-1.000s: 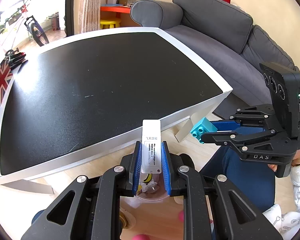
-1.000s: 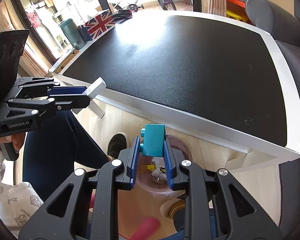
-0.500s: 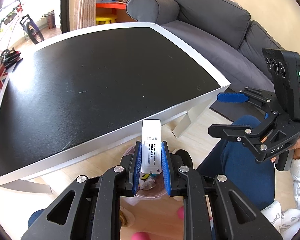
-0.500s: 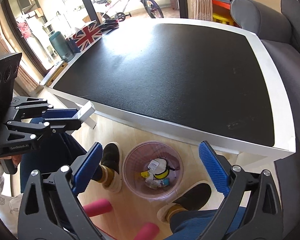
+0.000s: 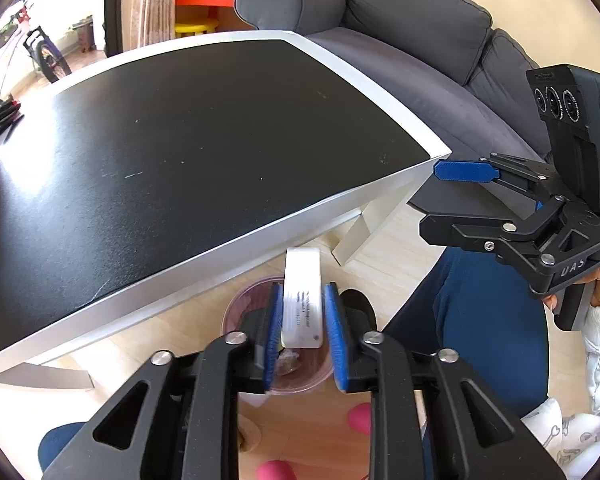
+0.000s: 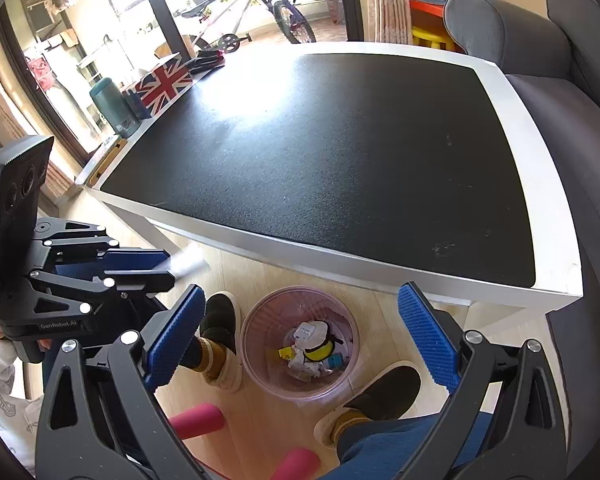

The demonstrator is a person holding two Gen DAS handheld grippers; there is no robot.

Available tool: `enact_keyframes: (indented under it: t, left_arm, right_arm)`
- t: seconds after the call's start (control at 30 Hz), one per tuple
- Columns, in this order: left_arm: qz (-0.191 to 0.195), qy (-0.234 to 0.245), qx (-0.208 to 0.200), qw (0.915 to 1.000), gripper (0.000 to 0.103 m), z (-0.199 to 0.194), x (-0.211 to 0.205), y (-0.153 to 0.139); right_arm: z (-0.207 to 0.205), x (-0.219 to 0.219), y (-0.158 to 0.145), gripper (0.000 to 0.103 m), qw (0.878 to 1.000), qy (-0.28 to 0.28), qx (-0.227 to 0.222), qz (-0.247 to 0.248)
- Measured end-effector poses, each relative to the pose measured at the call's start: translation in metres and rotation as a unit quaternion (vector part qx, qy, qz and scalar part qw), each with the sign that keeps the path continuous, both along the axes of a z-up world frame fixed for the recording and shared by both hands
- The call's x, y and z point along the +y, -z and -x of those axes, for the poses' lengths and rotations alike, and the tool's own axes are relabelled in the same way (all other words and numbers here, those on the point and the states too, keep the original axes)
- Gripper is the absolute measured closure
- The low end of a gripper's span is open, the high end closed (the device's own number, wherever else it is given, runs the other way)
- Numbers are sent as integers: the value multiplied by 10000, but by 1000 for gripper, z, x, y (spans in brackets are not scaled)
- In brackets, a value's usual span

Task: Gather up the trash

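Observation:
My left gripper (image 5: 302, 332) has parted its blue pads; a blurred white labelled box (image 5: 302, 300) sits loose between them, right above the clear pink trash bin (image 5: 236, 312) on the floor. In the right wrist view the left gripper (image 6: 168, 266) shows at the left with the white box (image 6: 190, 262) at its tips. My right gripper (image 6: 300, 336) is wide open and empty above the bin (image 6: 300, 340), which holds several bits of trash, among them a teal brick (image 6: 334, 361). The right gripper (image 5: 456, 196) also shows in the left wrist view.
A black-topped table with a white rim (image 6: 340, 256) stands just beyond the bin. A grey sofa (image 5: 400, 40) runs along its right side. A Union Jack box (image 6: 162, 86) and a green flask (image 6: 112, 108) sit at the far left. The person's slippered feet (image 6: 216, 344) flank the bin.
My right gripper opened and dropped the teal brick into the bin. My left gripper has now loosened its pads, and the white box is blurred and slipping between them.

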State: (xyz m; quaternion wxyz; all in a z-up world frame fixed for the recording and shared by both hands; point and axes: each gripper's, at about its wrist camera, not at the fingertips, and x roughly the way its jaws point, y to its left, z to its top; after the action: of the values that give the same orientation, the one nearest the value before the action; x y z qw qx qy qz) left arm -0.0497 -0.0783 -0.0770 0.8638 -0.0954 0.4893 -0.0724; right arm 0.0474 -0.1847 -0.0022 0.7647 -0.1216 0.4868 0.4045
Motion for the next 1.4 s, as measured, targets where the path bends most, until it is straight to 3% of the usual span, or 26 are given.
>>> enact_keyframes:
  t: [0.03,0.07,0.1,0.2,0.5,0.73,1.4]
  left_arm:
    - [21,-46,0,10000,52,-1,1,1]
    - [29,-101,-23,9999,26,-2,2,0]
    - [54,-176,-100,9998,14,-1,4,-1]
    - [-64,-277,-106,9995,7,-3,5,-1]
    - [-56,-453,-76,9989,7,-2,13,-5]
    - [-137,-558,-275,9980,7,2,18,-15]
    - [-441,-1060,-829,9899,7,-11,56,-62]
  right_arm:
    - [-1,-2,-1,8,10000,11,-7,-4]
    - [-1,-2,-1,8,10000,20,-11,-3]
    - [-1,-3,-1,8,10000,37,-14,-3]
    - [-3,-4,-1,8,10000,77,-19,-1]
    - [-2,-4,0,7,10000,81,2,1]
    - [-1,-3,-6,7,10000,67,-60,-9]
    - [-26,24,-59,3,9970,141,-749,-160]
